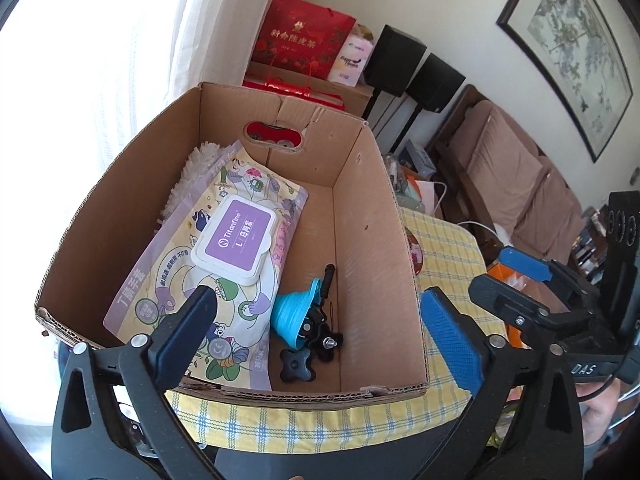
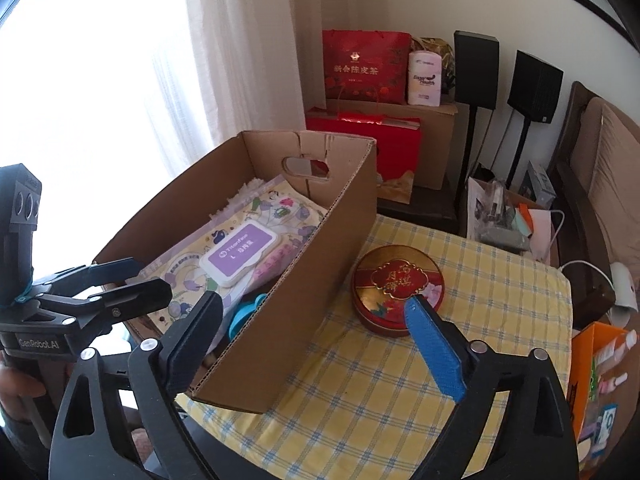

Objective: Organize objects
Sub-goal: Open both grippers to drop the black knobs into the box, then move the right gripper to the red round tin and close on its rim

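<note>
A cardboard box (image 1: 372, 216) stands on the yellow checked tablecloth (image 1: 444, 256). In it lie a wet-wipes pack with a purple lid (image 1: 234, 244), a white fluffy cloth (image 1: 200, 168), a blue collapsible funnel (image 1: 294, 314) and black knob parts (image 1: 316, 344). My left gripper (image 1: 316, 320) is open and empty, above the box's near edge. My right gripper (image 2: 316, 320) is open and empty, over the box's right wall (image 2: 304, 280). A round red tin (image 2: 396, 288) sits on the cloth (image 2: 480, 312) right of the box, by the right gripper's blue fingertip (image 2: 420, 320).
Red gift bags (image 2: 364, 64) and a carton (image 2: 432, 140) stand behind the table by the curtain. Two black speakers (image 2: 534, 86) on stands and a brown sofa (image 1: 512, 176) are at the right. An orange box of items (image 2: 596, 364) is at the table's right edge.
</note>
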`<state>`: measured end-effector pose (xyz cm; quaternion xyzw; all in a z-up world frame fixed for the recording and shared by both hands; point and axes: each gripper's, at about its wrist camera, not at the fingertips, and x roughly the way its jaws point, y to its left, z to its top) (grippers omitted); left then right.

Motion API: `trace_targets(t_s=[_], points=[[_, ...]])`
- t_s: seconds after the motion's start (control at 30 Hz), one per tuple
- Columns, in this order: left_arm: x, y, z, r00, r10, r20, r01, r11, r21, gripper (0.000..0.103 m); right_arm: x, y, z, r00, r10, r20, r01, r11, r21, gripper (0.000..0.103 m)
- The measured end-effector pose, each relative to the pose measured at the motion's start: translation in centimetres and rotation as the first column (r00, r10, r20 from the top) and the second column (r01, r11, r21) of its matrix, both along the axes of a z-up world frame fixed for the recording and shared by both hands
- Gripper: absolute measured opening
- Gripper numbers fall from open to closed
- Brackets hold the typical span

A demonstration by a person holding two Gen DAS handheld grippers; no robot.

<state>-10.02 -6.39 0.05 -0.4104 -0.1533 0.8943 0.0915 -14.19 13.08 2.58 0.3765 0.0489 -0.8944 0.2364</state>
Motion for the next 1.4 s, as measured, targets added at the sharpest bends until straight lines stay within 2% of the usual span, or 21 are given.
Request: trace_targets(t_s=[0.23, 0.57, 0.7, 0.97, 1.13, 1.3, 1.4], points=[[-0.3, 1.7, 0.0, 1.0, -0.019, 0.013, 0.02, 0.998, -0.057, 0.103, 0.2, 1.2, -0.2, 1.0, -0.013, -0.005, 0.013, 1.0, 0.008, 0.103], [-0.6, 3.4, 0.6, 0.998, -0.053, -0.018, 0.052, 0.997, -0.062, 0.103, -1.6, 4.3, -1.3, 0.996, -0.09, 0.01, 0.09, 0.996, 0.014, 0.103], [-0.9, 4.4, 1.2, 0.998, -0.055, -0.042, 0.051, 0.995, -0.087, 0.103, -2.9, 5.5, -2.2, 0.992, -0.12, 0.032, 0.119, 0.993, 0.022, 0.103], [-2.3, 4.8, 2.3, 0.996, -0.052, -0.069, 0.051, 0.999, -0.018, 0.103, -6.4, 6.3, -4.8, 0.986, -0.138, 0.095, 0.133, 0.99, 0.05, 0.103], [-2.9, 5.5, 3.4, 0.991, -0.064, -0.118, 0.063, 0.998, -0.014, 0.103, -10.1, 5.9, -6.5, 0.981, -0.146, 0.13, 0.138, 0.988, 0.071, 0.103], [-3.5, 5.8, 4.0, 0.986, -0.051, -0.157, 0.052, 0.999, 0.007, 0.103, -13.7, 5.3, -7.8, 0.978, -0.156, 0.139, 0.15, 0.987, 0.054, 0.103], [-4.2, 5.9, 3.9, 0.987, -0.054, -0.15, 0.058, 0.998, 0.021, 0.103, -15.5, 4.5, -8.4, 0.98, -0.152, 0.13, 0.146, 0.988, 0.058, 0.102]])
